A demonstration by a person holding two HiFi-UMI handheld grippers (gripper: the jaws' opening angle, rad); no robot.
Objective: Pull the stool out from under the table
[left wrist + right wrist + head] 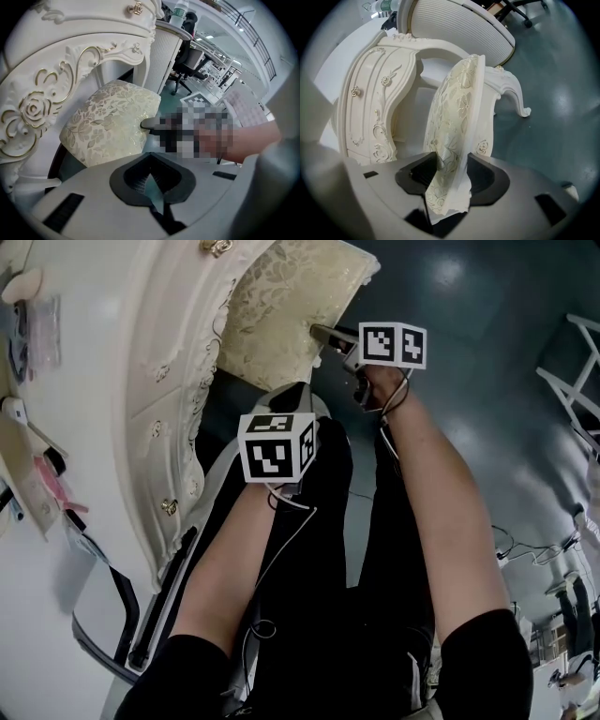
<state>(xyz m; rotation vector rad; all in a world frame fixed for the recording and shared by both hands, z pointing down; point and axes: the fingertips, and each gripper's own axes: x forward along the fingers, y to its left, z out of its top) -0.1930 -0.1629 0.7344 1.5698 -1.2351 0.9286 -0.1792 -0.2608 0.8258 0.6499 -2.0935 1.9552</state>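
The stool has a cream floral seat [281, 315] and carved white legs [511, 91], and its seat juts out from the kneehole of the ornate white table [122, 381]. My right gripper [321, 341] is shut on the seat's near edge. In the right gripper view the padded rim [454, 117] runs between the two jaws of that gripper [447, 187]. The left gripper view shows the seat [112, 122] with the right gripper's finger [151, 124] on its edge. My left gripper [152, 187] hangs closer to me, short of the seat, shut and holding nothing.
The table's carved drawer front [370, 93] stands just left of the stool. A white ribbed column [166, 51] and a black office chair [190, 61] lie beyond it. Small items lie on the tabletop [37, 324]. Dark teal floor [469, 315] spreads to the right.
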